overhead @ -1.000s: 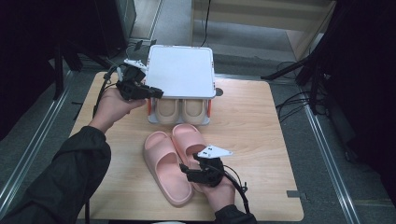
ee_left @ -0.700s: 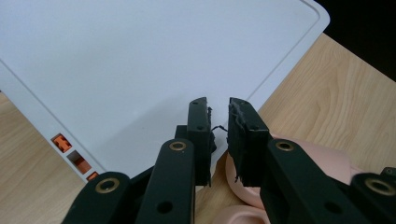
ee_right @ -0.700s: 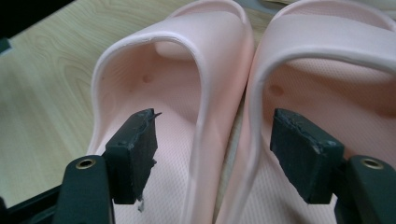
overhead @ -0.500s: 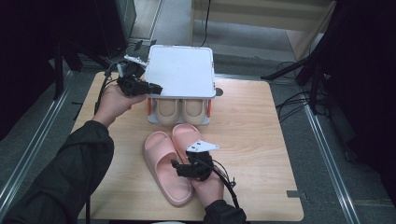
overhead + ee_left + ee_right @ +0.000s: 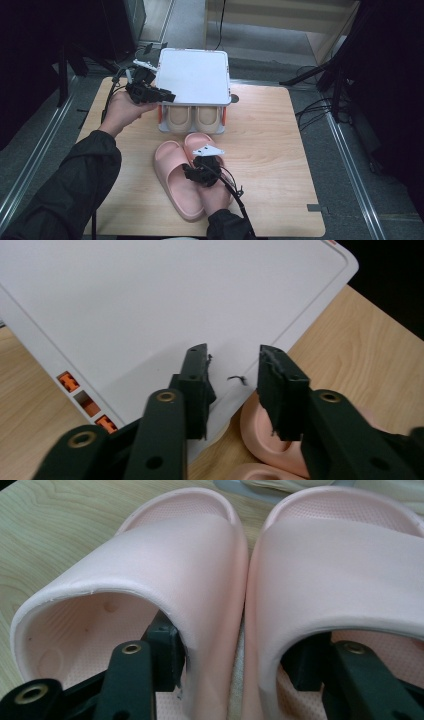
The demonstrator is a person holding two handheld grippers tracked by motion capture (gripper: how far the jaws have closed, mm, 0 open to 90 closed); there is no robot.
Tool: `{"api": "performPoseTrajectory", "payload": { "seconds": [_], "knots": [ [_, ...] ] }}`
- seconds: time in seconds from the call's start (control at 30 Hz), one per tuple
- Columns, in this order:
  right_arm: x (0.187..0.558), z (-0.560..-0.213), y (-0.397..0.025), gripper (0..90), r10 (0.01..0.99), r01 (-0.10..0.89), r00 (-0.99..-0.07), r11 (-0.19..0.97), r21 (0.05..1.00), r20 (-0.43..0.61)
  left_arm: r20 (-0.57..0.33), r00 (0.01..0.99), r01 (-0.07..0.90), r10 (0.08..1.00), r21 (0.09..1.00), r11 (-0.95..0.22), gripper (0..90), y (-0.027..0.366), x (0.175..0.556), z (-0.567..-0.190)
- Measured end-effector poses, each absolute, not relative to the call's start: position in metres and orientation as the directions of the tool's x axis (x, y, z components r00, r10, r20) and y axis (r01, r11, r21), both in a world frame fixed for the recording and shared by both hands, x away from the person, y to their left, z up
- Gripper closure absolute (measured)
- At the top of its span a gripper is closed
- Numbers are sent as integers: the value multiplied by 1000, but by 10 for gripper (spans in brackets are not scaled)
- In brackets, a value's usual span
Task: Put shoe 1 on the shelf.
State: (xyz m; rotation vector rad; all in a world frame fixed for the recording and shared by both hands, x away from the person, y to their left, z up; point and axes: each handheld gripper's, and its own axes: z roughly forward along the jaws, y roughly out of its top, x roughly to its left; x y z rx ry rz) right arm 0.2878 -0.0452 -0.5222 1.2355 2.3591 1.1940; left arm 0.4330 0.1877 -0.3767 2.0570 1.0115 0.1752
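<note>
Two pink slippers lie side by side on the wooden table, the left slipper (image 5: 172, 182) and the right slipper (image 5: 199, 143), toes toward a white-topped shoe rack (image 5: 194, 75). My right gripper (image 5: 193, 173) has one jaw under each strap. The jaws pinch the two touching inner strap walls (image 5: 240, 580) together. My left gripper (image 5: 166, 96) hovers at the rack's front left corner, open, with nothing between its fingers (image 5: 197, 385). A beige pair of slippers (image 5: 192, 117) sits on the rack's lower shelf, and its toe (image 5: 257, 432) shows beneath the white top (image 5: 150, 300).
The rack stands at the table's far edge, with orange clips (image 5: 70, 382) on its side. Bare wood (image 5: 265, 150) spreads to the right of the slippers. Dark stands and cables (image 5: 320, 107) line the floor beyond the table's right edge.
My right gripper moved left and forward, from beside the right slipper to the pair's straps. The left gripper drifted slightly toward the rack's corner.
</note>
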Motion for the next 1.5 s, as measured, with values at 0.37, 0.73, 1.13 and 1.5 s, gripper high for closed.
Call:
{"api": "performPoseTrajectory", "payload": {
  "seconds": [0.37,0.73,1.13,1.5],
  "knots": [
    [287,-522,-46,699,793,587,-594,312,747,135,-230,660,598,715,738,-314,550,204,415,-371],
    [289,-517,-50,725,758,599,-633,351,720,156,-230,641,614,732,726,-310,463,227,401,-375],
    [291,-492,-68,731,648,528,-745,428,734,158,-219,624,635,750,702,-323,410,250,382,-399],
    [298,-466,-87,729,556,485,-813,482,729,174,-228,602,649,765,698,-303,404,261,363,-424]
  ]
}}
